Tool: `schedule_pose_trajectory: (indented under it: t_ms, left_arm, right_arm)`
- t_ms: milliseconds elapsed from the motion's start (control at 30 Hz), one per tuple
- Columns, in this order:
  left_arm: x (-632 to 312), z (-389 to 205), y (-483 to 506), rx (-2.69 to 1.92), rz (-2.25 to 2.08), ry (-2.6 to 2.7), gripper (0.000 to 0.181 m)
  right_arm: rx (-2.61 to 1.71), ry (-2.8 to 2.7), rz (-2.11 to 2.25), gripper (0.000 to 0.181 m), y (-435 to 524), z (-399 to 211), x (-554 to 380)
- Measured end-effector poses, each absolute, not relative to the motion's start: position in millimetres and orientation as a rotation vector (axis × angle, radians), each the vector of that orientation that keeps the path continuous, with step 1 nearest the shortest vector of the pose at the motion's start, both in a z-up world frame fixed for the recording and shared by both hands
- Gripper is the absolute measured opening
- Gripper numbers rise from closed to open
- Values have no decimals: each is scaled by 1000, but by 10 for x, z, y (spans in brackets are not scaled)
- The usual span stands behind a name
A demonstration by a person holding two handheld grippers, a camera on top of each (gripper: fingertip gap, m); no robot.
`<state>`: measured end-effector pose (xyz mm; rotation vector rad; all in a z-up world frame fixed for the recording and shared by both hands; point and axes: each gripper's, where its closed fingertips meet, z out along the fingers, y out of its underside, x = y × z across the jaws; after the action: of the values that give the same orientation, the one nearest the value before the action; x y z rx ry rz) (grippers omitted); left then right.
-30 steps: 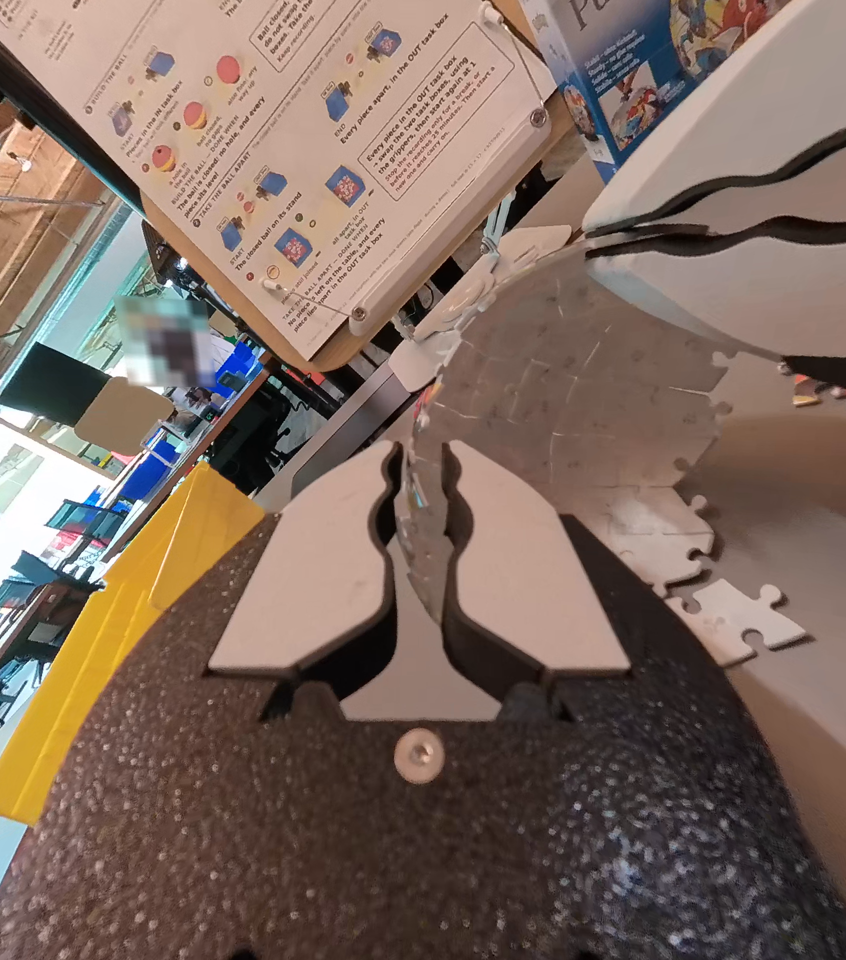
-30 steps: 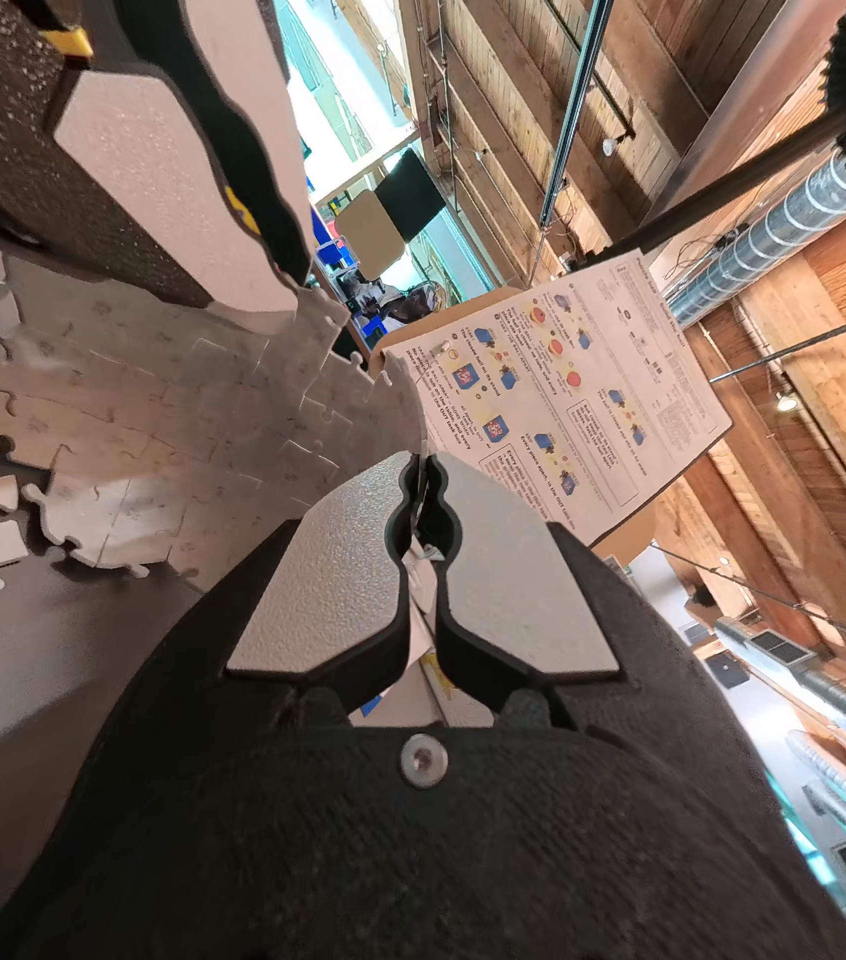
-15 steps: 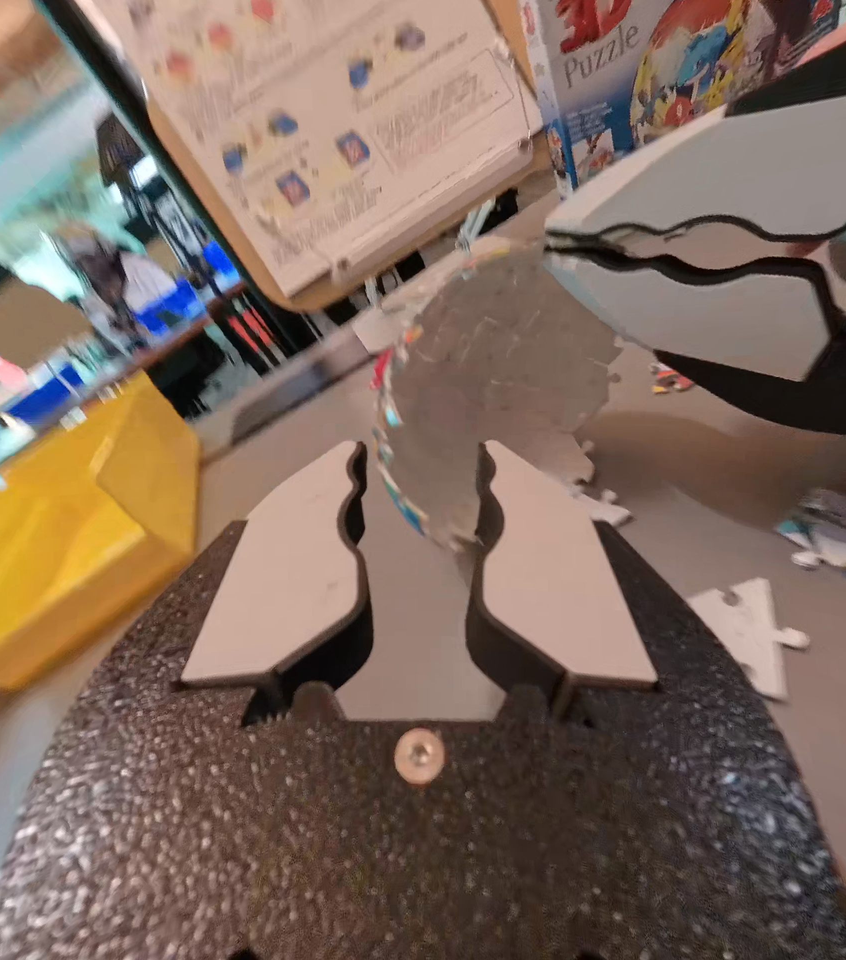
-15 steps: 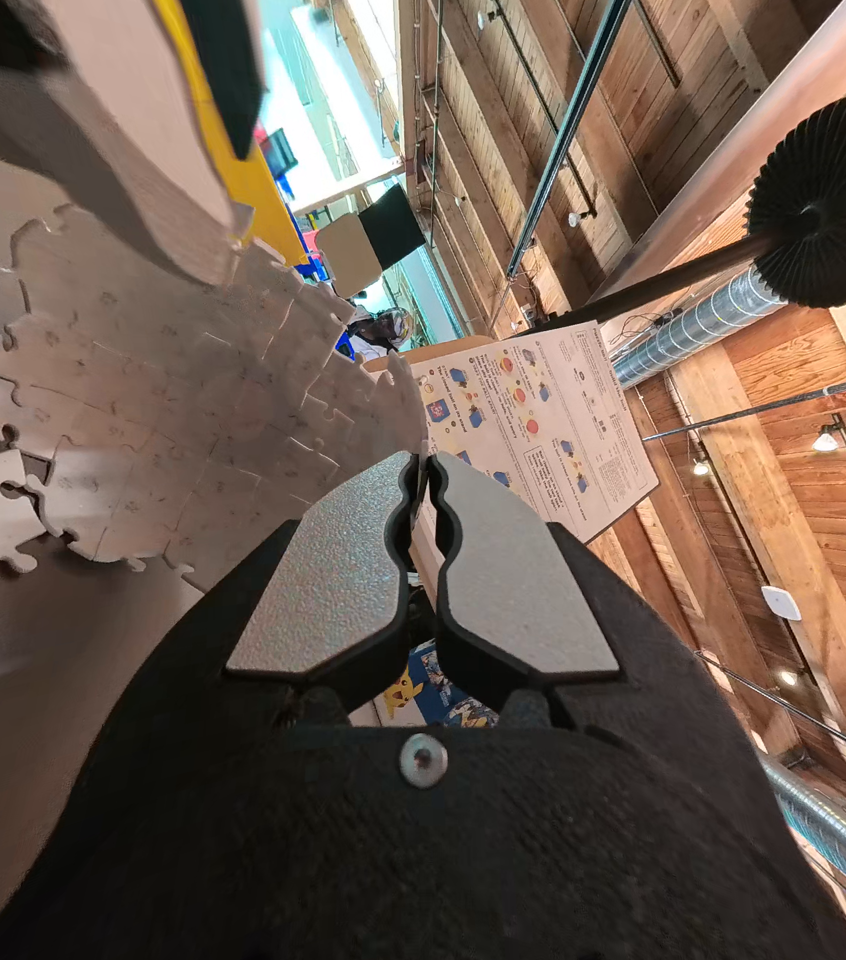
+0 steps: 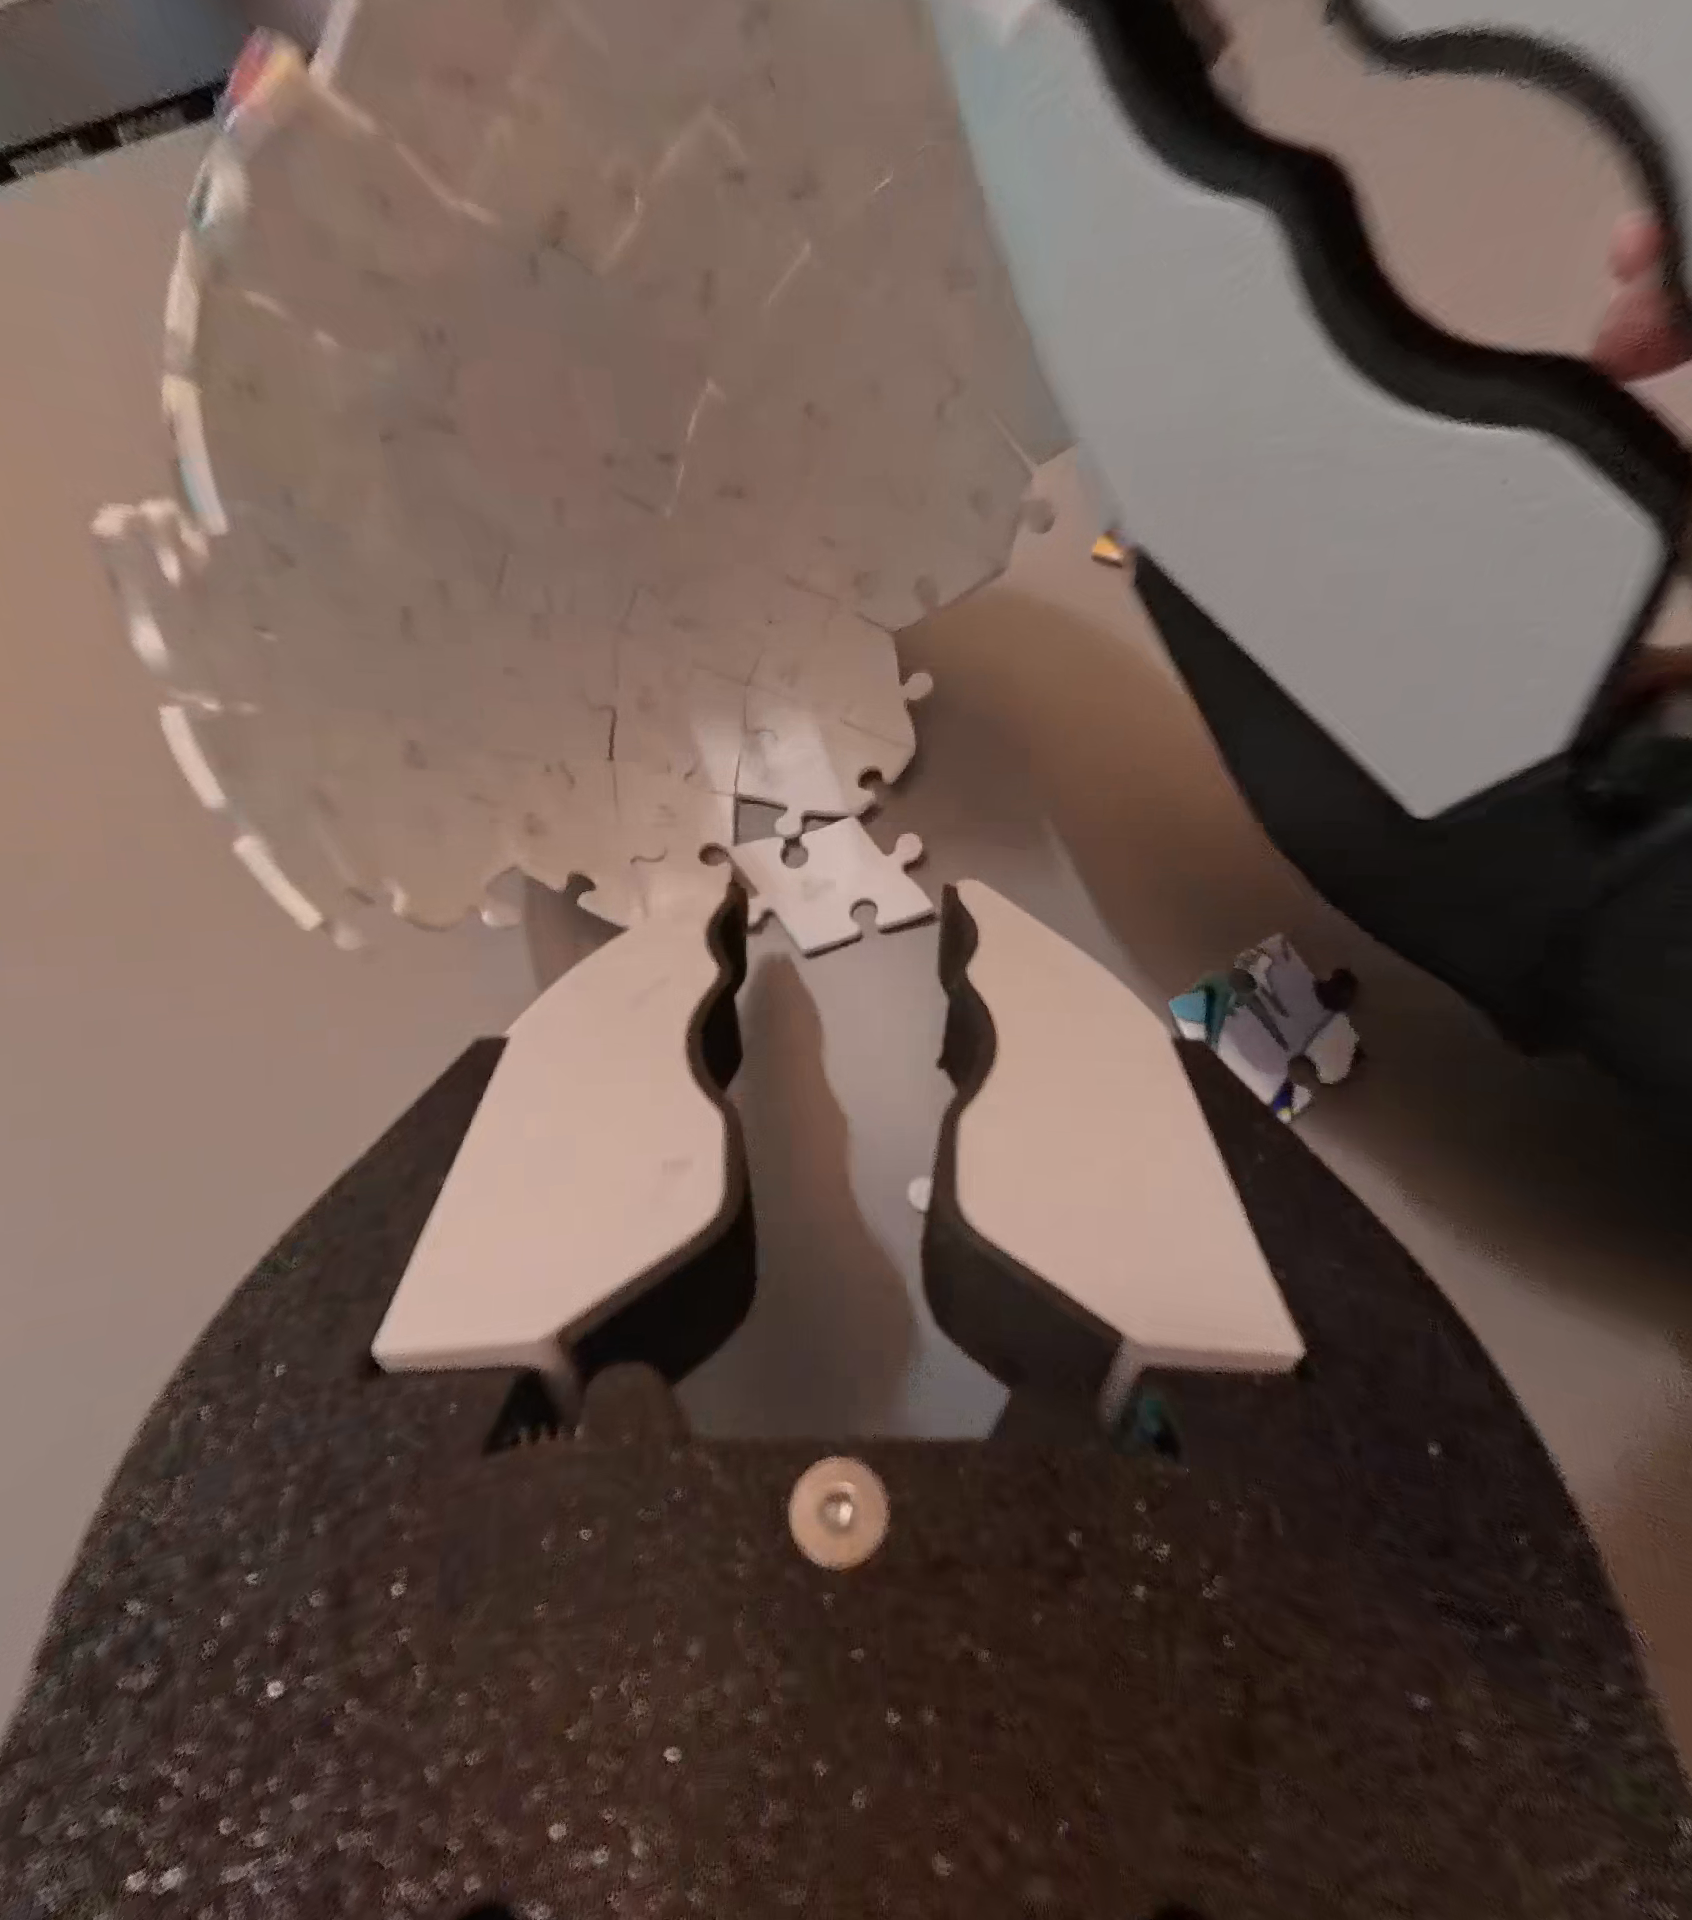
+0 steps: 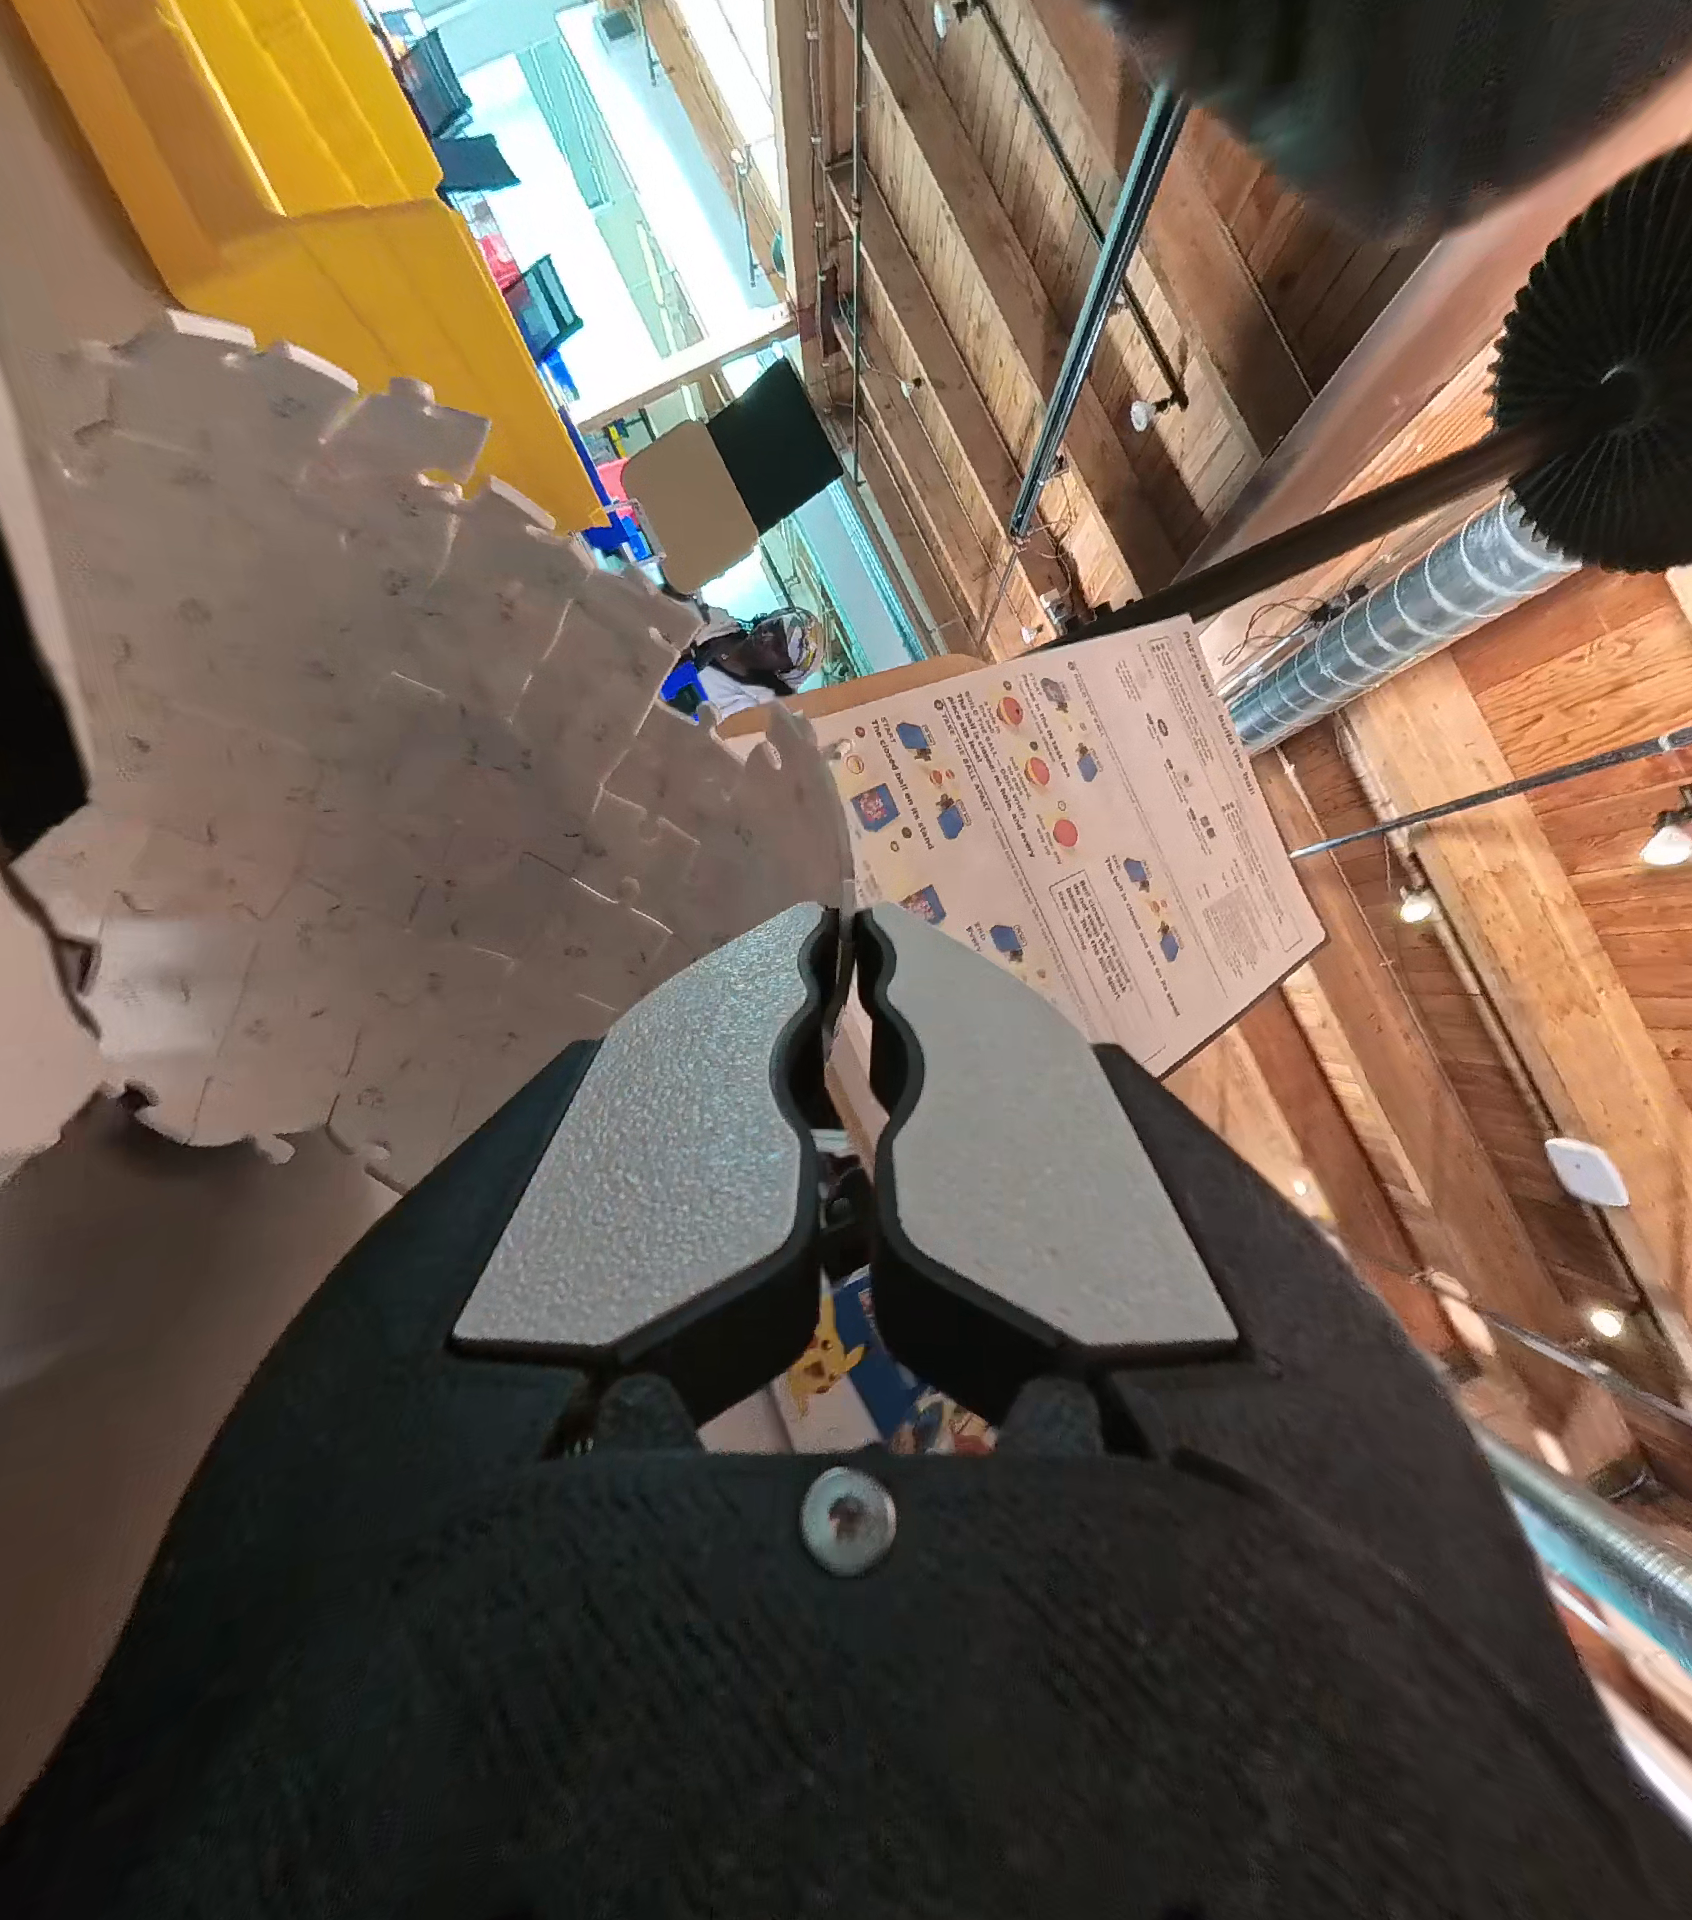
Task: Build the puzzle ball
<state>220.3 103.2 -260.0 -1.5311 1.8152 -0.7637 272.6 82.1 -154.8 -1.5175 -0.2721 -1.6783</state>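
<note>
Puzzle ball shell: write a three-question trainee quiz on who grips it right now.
1. True or false: the left gripper is clamped on the curved puzzle shell.
2. Which gripper pinches the shell's edge? A left, B right, C neither.
3. Fill in: a loose white puzzle piece lies just beyond the left gripper's ____ jaws.

Key: 1 false; 2 B; 3 open.

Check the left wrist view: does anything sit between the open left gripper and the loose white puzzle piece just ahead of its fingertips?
Nothing visible does. The left gripper is open, and the loose white piece lies right at its fingertips on bare table, below the assembled shell that the right gripper holds.
</note>
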Motion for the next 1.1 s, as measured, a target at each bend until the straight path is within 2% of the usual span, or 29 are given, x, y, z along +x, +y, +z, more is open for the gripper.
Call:
schedule_pose_trajectory:
  t_ms: [33, 133, 367, 533, 1100]
  left_arm:
    - [2206, -2620, 1053, -1552, -750, 1811, 37]
    - [2213, -2662, 1067, -1569, -712, 1823, 41]
    - [2223, -2664, 913, -1506, -710, 1872, 36]
    - [2246, -2696, 961, -1559, -697, 1886, 46]
    - [2276, -2762, 972, -1600, -669, 2050, 33]
  right_arm:
    - [-1522, -247, -1662, 3, 800, -1549, 2738]
    - [-1524, -215, -1633, 3, 771, -1554, 2761]
    - [-1512, -192, -1585, 3, 771, -1546, 2743]
    - [-1503, -186, -1565, 3, 771, -1531, 2723]
    - [-1490, -192, -1539, 3, 782, -1525, 2694]
